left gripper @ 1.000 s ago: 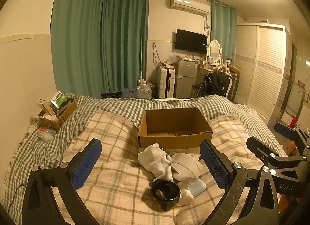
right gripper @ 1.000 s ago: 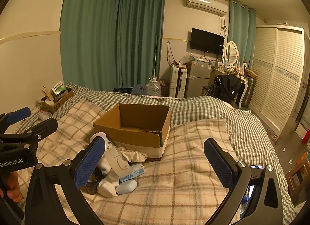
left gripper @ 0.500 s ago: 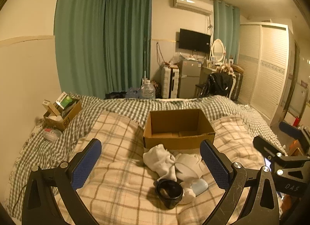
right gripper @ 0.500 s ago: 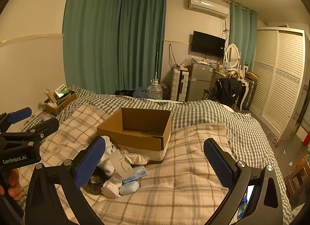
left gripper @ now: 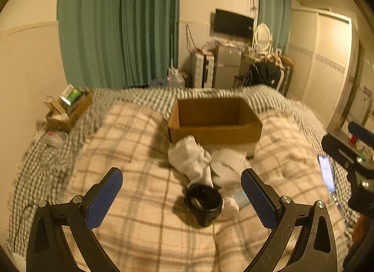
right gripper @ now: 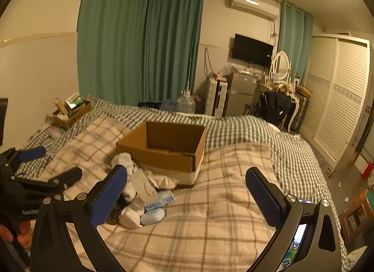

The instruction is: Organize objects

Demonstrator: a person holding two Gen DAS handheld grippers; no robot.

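Note:
An open, empty cardboard box (left gripper: 215, 117) (right gripper: 163, 150) sits on the plaid blanket. In front of it lies a pile: white socks (left gripper: 191, 162) (right gripper: 127, 189), a black round cup (left gripper: 203, 203), a white card (right gripper: 143, 186), a blue tissue pack (right gripper: 161, 200) and a pale blue oval thing (right gripper: 153, 216). My left gripper (left gripper: 181, 198) is open and empty, hovering over the pile. My right gripper (right gripper: 187, 194) is open and empty, right of the pile. Each gripper shows at the edge of the other's view.
The bed has a plaid blanket (right gripper: 222, 213) over a green checked sheet (right gripper: 257, 131). A small box of items (left gripper: 67, 110) stands at the bed's far left by the wall. A fridge, chair and wardrobe stand beyond the bed.
Both grippers have risen and moved forward toward the box and pile. The left view is blurred with motion. Nothing was taken hold of.

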